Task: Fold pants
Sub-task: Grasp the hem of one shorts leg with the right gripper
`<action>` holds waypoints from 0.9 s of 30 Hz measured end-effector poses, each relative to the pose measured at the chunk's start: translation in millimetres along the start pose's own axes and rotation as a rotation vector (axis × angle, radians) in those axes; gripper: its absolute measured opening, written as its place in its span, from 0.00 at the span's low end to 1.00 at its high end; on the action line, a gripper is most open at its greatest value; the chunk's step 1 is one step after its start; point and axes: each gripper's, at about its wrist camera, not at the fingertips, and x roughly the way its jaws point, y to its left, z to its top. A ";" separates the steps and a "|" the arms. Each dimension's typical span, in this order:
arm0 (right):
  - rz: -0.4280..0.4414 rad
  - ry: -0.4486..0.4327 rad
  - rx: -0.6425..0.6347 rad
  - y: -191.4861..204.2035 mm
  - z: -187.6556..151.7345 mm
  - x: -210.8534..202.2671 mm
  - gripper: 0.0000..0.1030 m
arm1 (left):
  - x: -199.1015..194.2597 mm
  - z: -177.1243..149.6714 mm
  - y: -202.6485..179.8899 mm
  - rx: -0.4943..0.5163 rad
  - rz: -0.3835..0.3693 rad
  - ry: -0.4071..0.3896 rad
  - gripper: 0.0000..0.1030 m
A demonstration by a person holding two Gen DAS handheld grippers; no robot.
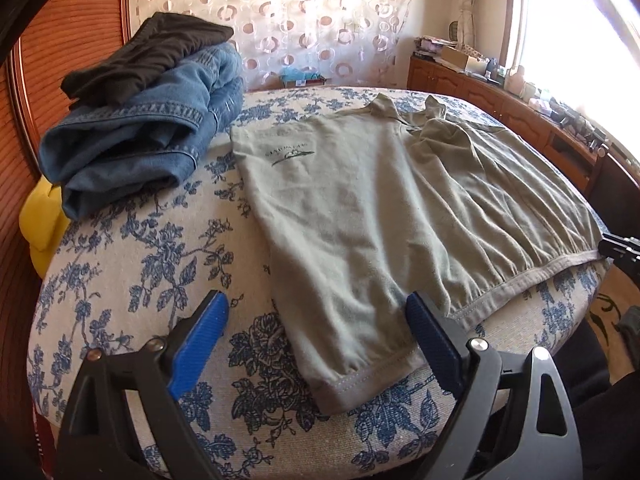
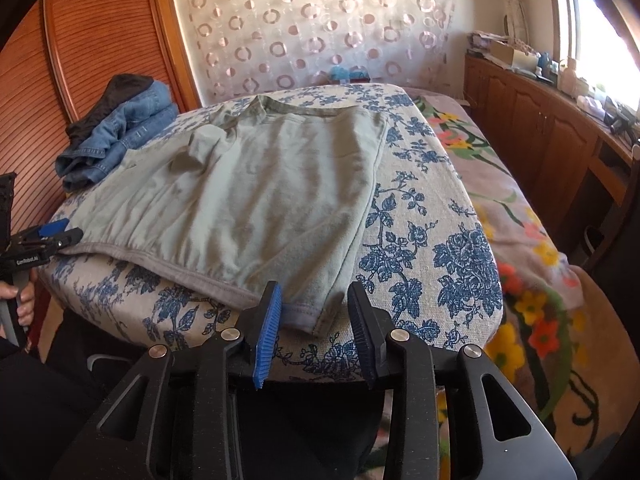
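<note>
A grey-green garment (image 1: 360,216) lies spread flat on the blue-flowered cushion (image 1: 160,272); it also shows in the right wrist view (image 2: 248,204). My left gripper (image 1: 316,316) is open, its blue pads either side of the garment's near left hem corner, just above it. My right gripper (image 2: 314,304) is open at the near right hem corner, holding nothing. The right gripper's tip (image 1: 620,246) shows at the far right of the left wrist view. The left gripper (image 2: 48,236) shows at the left edge of the right wrist view.
Folded blue jeans (image 1: 140,140) with a dark garment (image 1: 148,56) on top sit at the cushion's back left. A yellow object (image 1: 40,216) lies beside them. A flowered bedspread (image 2: 520,220) and wooden cabinets (image 2: 540,120) are to the right; a slatted wooden door (image 2: 80,60) is at left.
</note>
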 end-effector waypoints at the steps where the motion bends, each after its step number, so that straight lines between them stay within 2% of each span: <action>1: -0.003 0.002 -0.004 0.1 0.1 -0.1 0.33 | -0.4 -0.8 -0.1 0.002 0.001 -0.002 0.88; 6: -0.011 0.009 -0.020 3.0 1.3 2.5 0.33 | -2.8 -3.7 1.2 0.002 0.001 -0.006 0.88; 8: -0.003 0.012 -0.027 4.8 2.2 3.2 0.28 | -2.5 -3.4 1.2 0.001 0.000 -0.006 0.88; 9: 0.008 0.011 -0.029 6.3 2.9 3.6 0.20 | -2.5 -3.5 1.1 0.001 0.001 -0.006 0.88; 13: 0.015 0.002 -0.034 8.0 8.1 4.8 0.08 | -2.4 -3.2 1.0 0.001 0.000 -0.007 0.88; 21: 0.062 -0.045 -0.062 22.9 33.0 3.7 0.05 | -8.7 -1.7 5.1 -0.016 -0.004 -0.007 0.88; 27: 0.120 -0.079 -0.087 42.1 53.1 8.2 0.04 | -24.2 4.5 10.4 -0.018 0.012 -0.046 0.88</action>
